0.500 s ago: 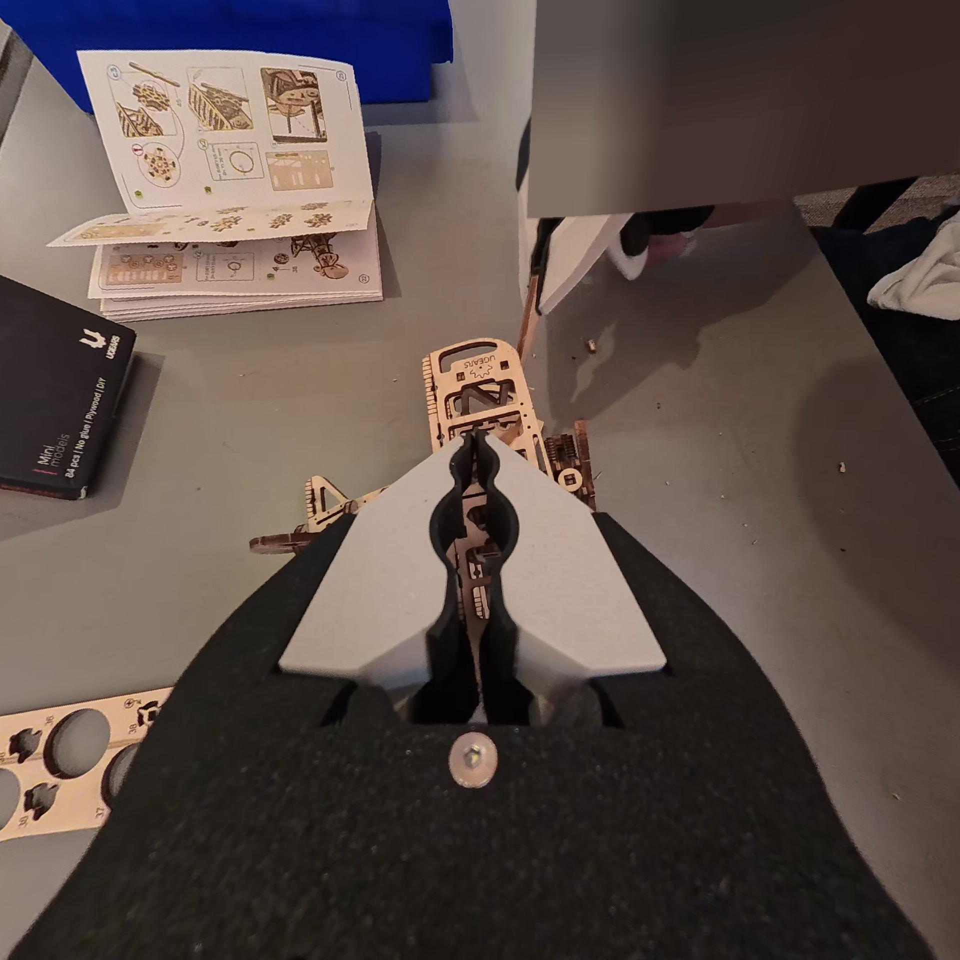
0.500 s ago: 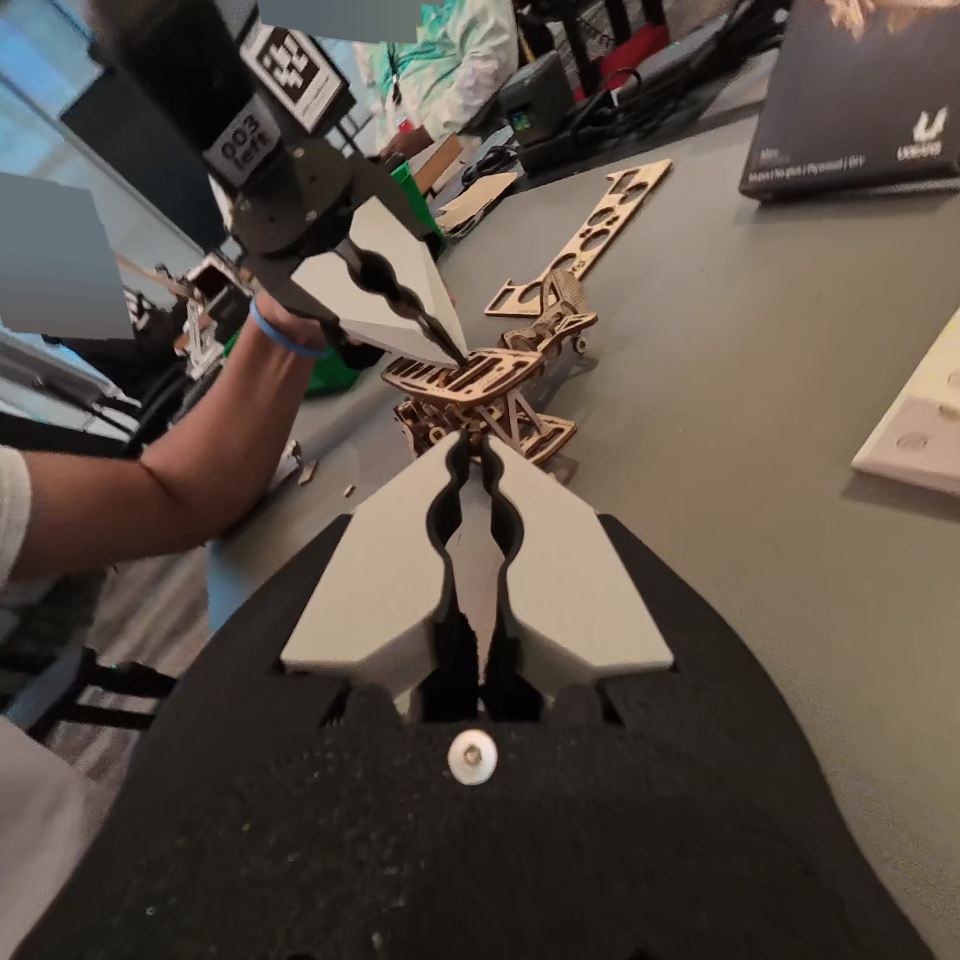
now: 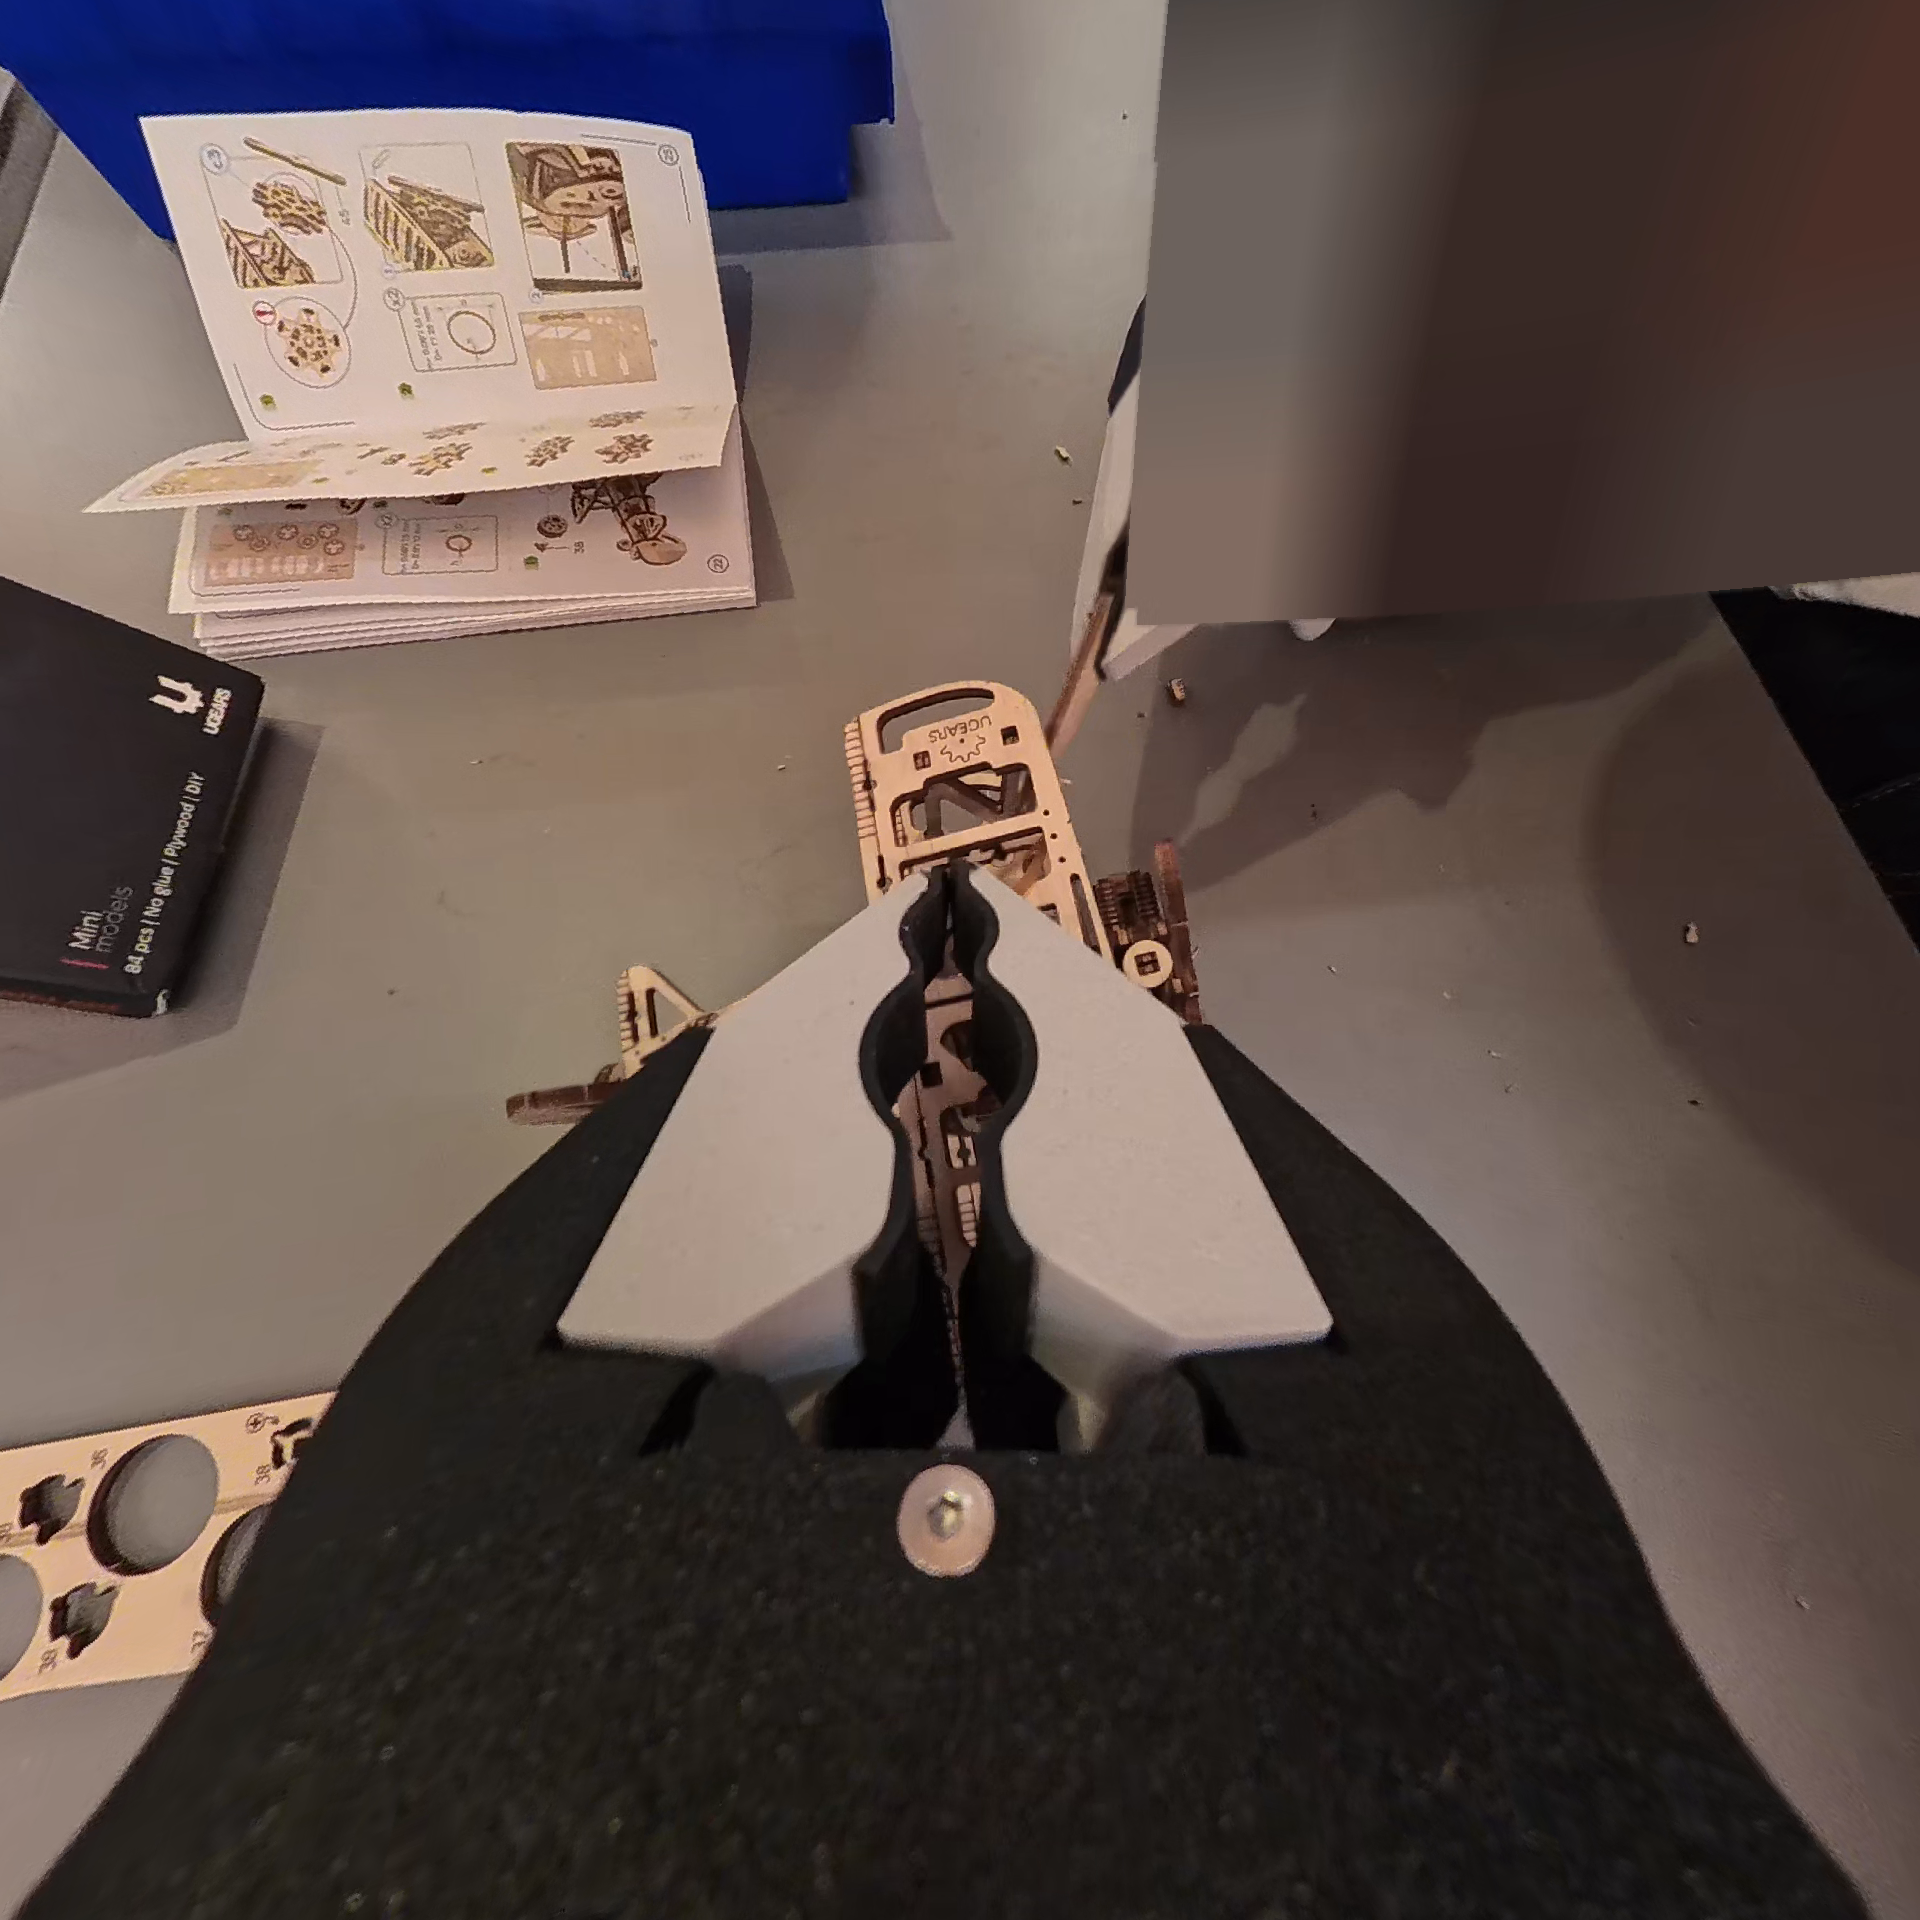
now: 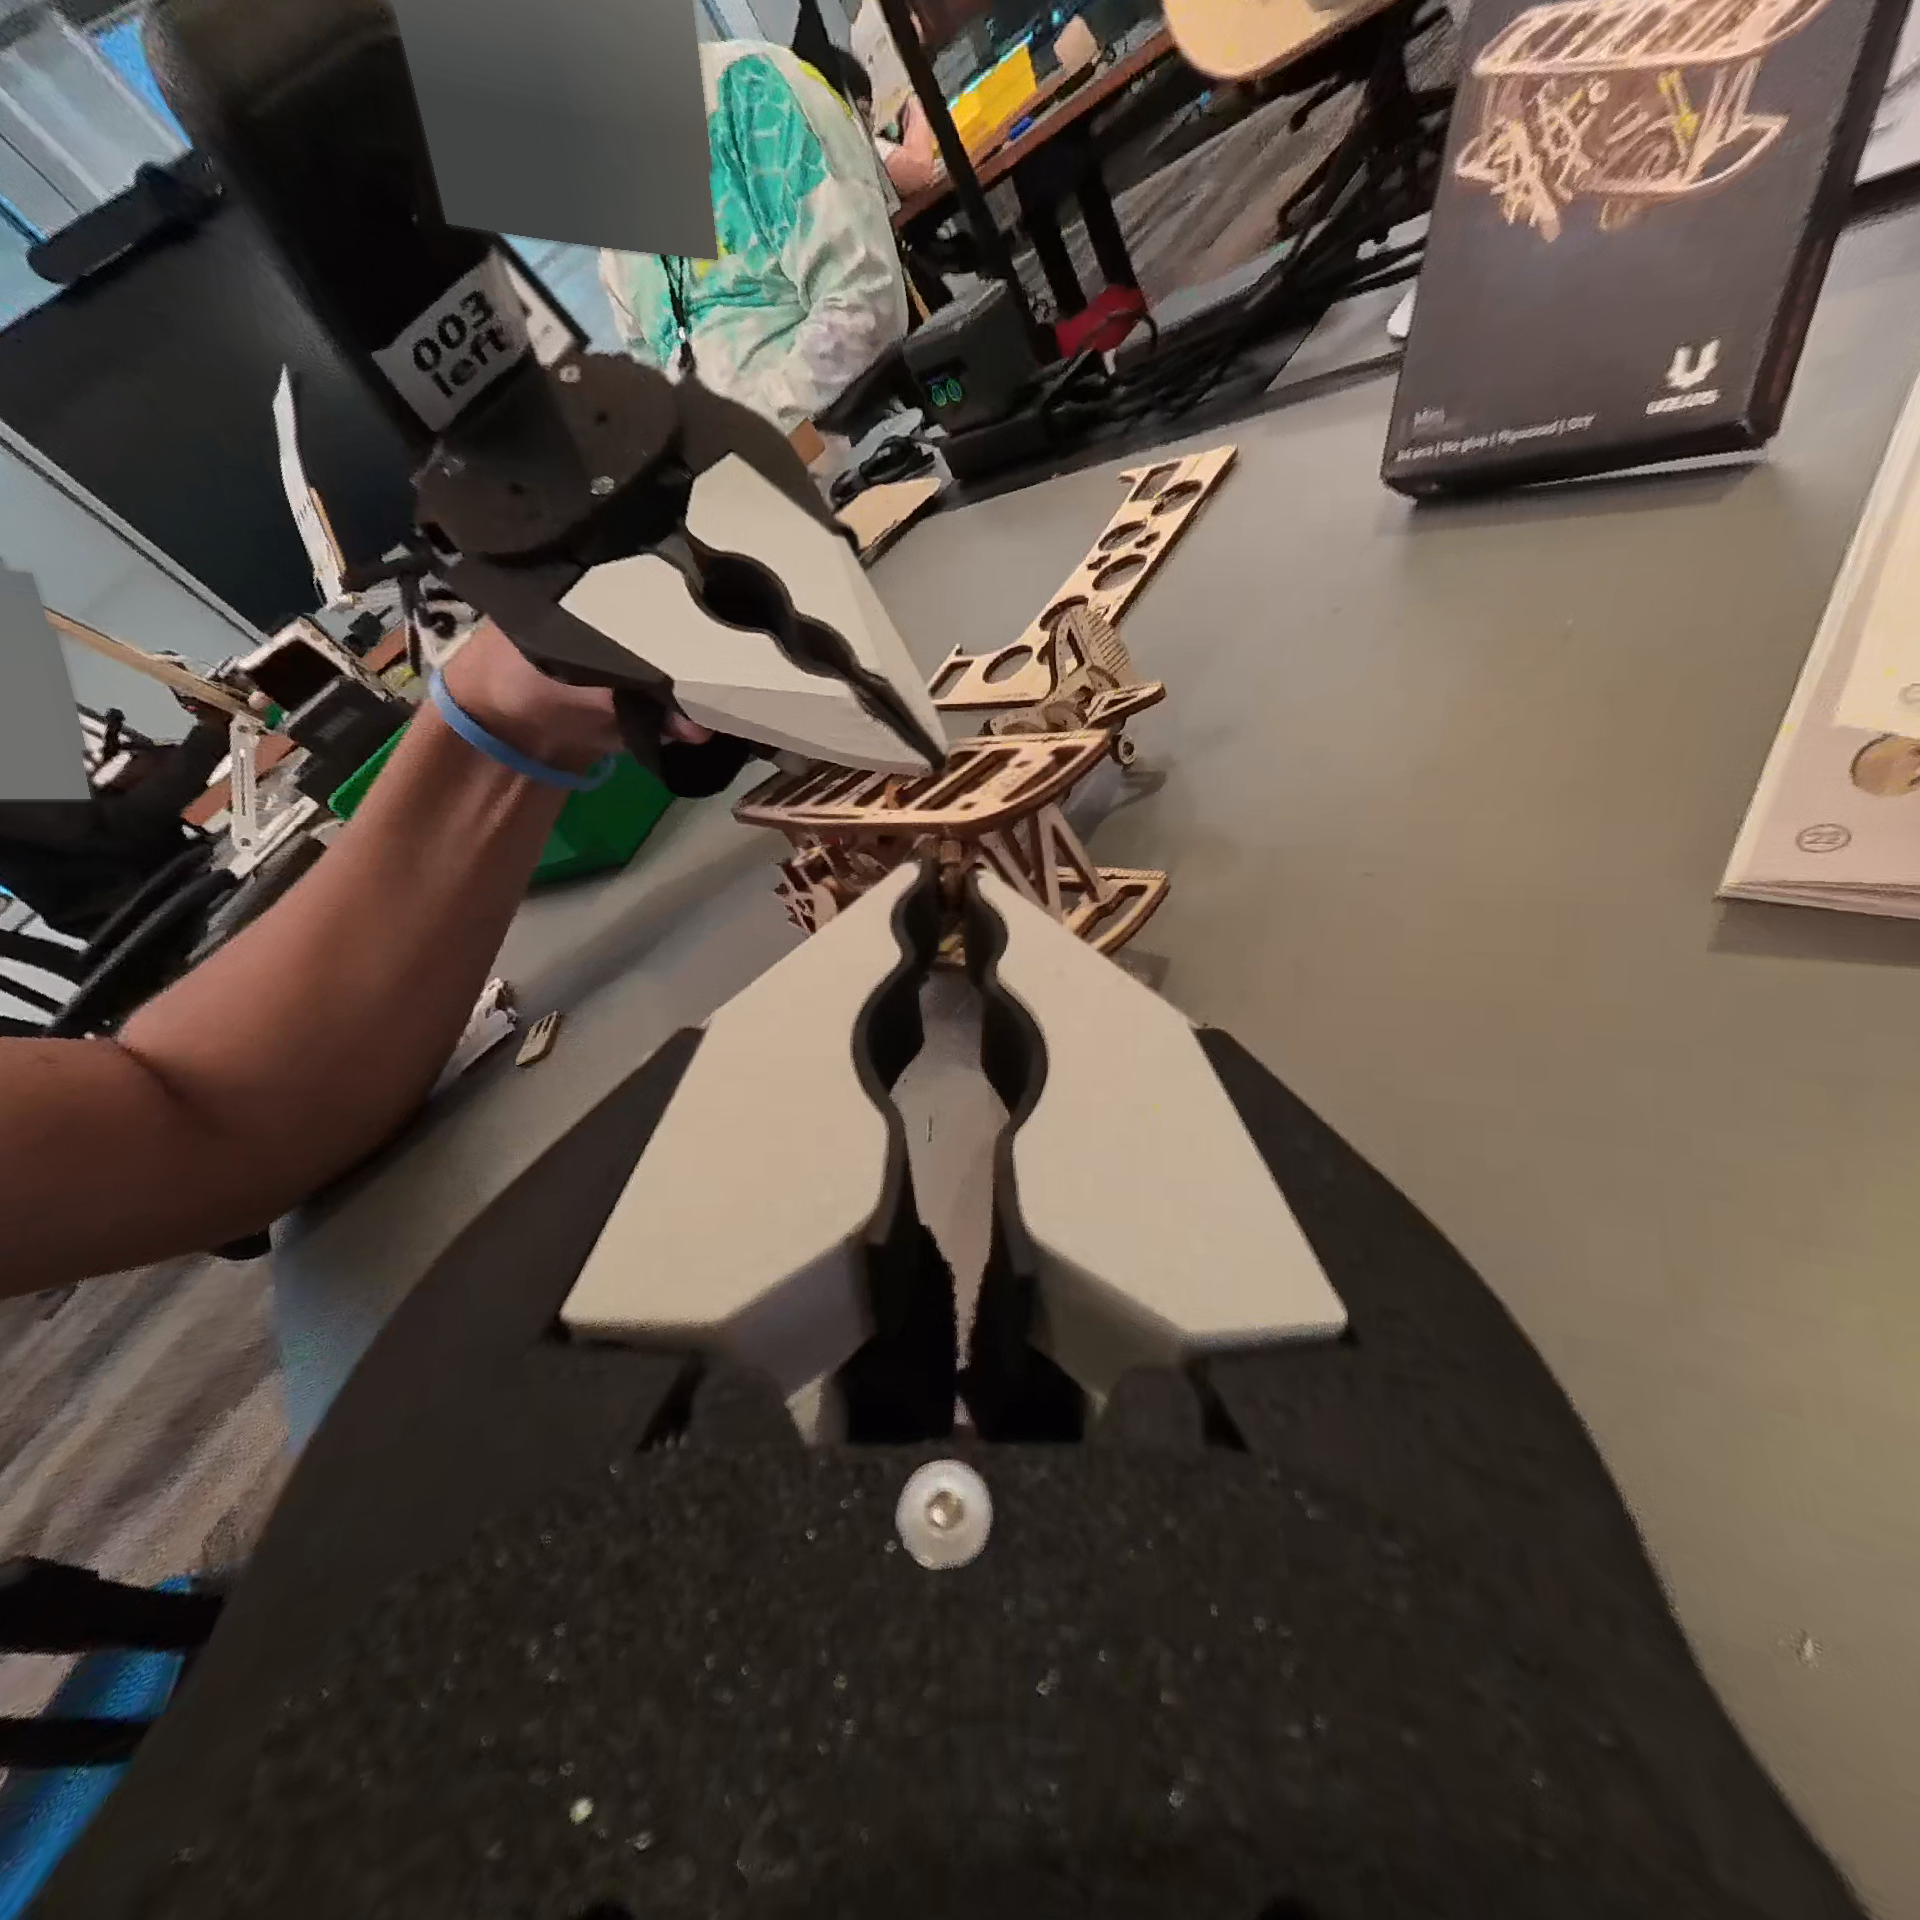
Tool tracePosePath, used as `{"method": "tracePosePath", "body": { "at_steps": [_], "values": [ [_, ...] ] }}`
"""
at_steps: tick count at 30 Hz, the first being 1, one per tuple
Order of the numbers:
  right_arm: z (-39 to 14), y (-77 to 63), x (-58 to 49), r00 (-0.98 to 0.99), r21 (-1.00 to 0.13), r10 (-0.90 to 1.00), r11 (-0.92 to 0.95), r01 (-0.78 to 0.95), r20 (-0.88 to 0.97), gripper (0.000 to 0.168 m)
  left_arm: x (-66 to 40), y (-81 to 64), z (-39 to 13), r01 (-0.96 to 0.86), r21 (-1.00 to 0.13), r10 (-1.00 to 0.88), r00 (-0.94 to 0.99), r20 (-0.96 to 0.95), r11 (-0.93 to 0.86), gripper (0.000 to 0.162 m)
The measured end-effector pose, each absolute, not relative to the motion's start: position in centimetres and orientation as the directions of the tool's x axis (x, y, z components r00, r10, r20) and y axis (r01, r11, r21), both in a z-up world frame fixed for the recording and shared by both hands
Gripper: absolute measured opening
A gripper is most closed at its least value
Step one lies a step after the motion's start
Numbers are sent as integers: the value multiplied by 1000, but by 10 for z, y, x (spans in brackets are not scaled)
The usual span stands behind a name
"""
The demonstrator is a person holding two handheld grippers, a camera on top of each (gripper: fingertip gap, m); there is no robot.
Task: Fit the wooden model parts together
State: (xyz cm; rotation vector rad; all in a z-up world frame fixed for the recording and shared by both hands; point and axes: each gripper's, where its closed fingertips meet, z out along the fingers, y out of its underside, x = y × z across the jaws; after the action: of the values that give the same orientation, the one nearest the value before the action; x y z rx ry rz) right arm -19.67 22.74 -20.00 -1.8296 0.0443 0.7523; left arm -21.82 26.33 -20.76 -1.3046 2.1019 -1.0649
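The left hand-held gripper (image 4: 928,755) comes in steeply from the upper left, its pale fingers pressed together to a narrow tip. A hand (image 4: 540,717) grips its handle from below, a blue band around the wrist, the bare forearm stretching back to the left. The right hand-held gripper (image 4: 948,883) lies lower and points forward, its fingers nearly meeting at the tip with only a thin gap between them.

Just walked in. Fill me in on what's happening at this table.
A person is building a small wooden plane with two handheld grippers. The left gripper is shut, its tip on the plane's top wing. The right gripper is nearly closed at the plane's near end. An instruction booklet lies open nearby.
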Motion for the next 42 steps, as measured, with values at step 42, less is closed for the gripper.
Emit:
{"method": "tracePosePath", "body": {
  "at_steps": [42],
  "values": [
    [-231,235,-209,866,-823,407,-568,-9,-290,2,-219,263,-208,-543,-801,-889,-457,29,253,0]
  ]
}}
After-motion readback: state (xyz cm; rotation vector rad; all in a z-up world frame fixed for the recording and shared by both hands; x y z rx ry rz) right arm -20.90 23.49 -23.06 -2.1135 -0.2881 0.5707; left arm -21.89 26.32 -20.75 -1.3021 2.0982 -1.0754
